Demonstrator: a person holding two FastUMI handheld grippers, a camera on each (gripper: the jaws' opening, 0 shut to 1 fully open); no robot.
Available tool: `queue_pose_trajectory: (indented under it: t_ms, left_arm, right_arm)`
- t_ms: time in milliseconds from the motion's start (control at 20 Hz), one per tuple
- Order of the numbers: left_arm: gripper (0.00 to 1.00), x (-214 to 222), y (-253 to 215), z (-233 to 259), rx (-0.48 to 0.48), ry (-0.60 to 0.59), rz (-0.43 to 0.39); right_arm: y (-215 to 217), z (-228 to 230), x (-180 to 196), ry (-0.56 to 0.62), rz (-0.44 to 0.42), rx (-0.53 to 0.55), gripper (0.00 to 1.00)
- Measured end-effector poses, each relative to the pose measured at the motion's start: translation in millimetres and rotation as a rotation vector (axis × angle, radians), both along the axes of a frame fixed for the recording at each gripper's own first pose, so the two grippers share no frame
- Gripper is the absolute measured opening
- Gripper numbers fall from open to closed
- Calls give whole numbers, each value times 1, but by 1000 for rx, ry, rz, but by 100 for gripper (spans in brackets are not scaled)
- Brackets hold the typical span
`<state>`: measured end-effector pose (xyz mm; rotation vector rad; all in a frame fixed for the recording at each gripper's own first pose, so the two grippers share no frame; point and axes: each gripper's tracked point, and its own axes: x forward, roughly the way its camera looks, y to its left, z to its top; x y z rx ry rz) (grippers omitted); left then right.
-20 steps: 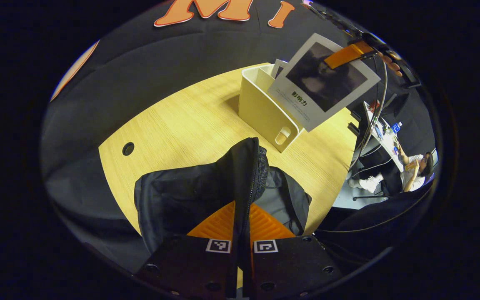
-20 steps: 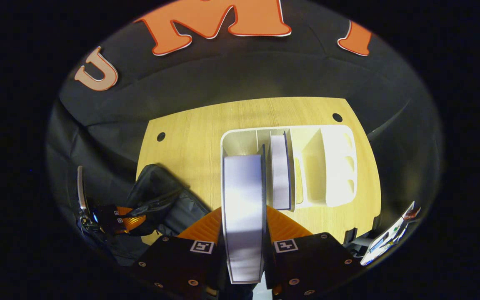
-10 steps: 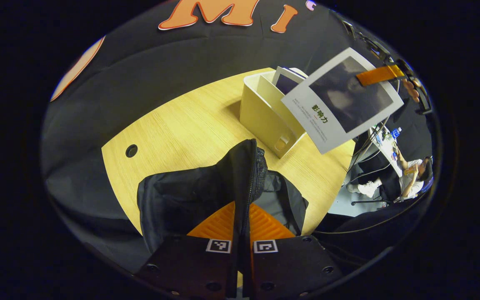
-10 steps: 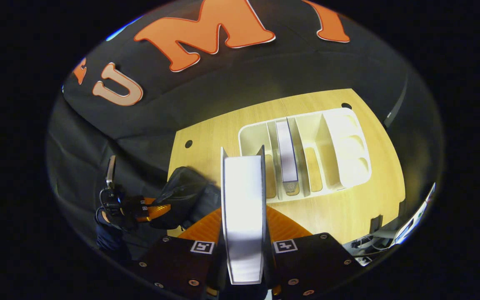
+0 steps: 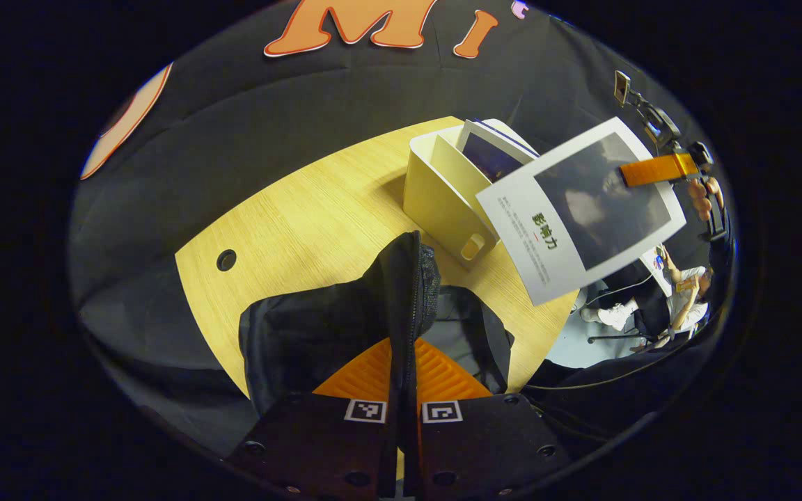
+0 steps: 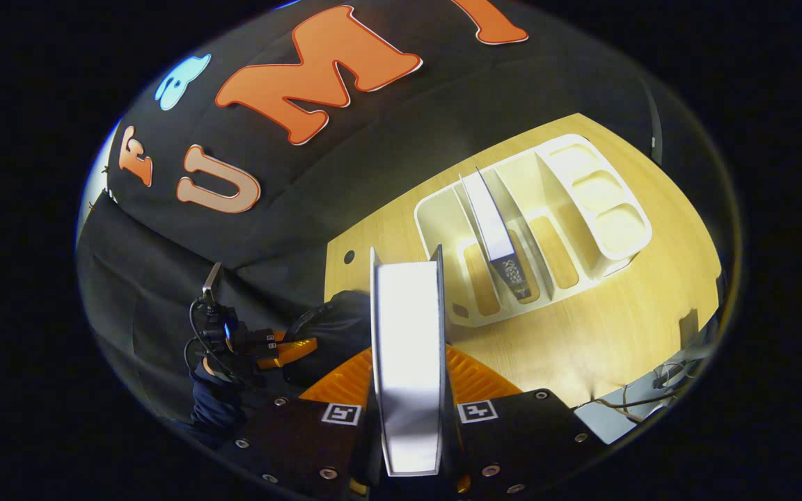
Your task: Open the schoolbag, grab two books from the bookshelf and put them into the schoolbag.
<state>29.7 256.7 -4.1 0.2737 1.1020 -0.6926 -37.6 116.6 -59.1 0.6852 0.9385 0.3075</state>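
Note:
In the left gripper view my left gripper is shut on the zipper edge of the black schoolbag and holds it up off the wooden table. Beyond it stands the cream bookshelf with a second book in it. A white-bordered book with a dark cover hangs in the air right of the shelf, held by the right gripper. In the right gripper view my right gripper is shut on that book, seen edge-on. The shelf with the remaining book lies ahead, the schoolbag and left gripper at lower left.
The table has cable holes near its far edge. Past the table's right side, in the left gripper view, a person sits at a desk. A hand holds the right gripper.
The right gripper has carried the book up out of the shelf and toward the schoolbag, tilting as it goes. The left gripper keeps holding the bag's edge, almost still.

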Motion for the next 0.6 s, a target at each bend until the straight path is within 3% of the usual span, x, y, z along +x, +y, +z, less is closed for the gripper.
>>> queue_pose_trajectory:
  t_ms: [250,600]
  left_arm:
    - [5,-1,-7,13,-30,-22,27]
    - [5,1,-7,22,-50,-40,65]
  right_arm:
    - [19,-6,-14,-57,14,80,36]
    - [59,-56,-13,-41,3,210,35]
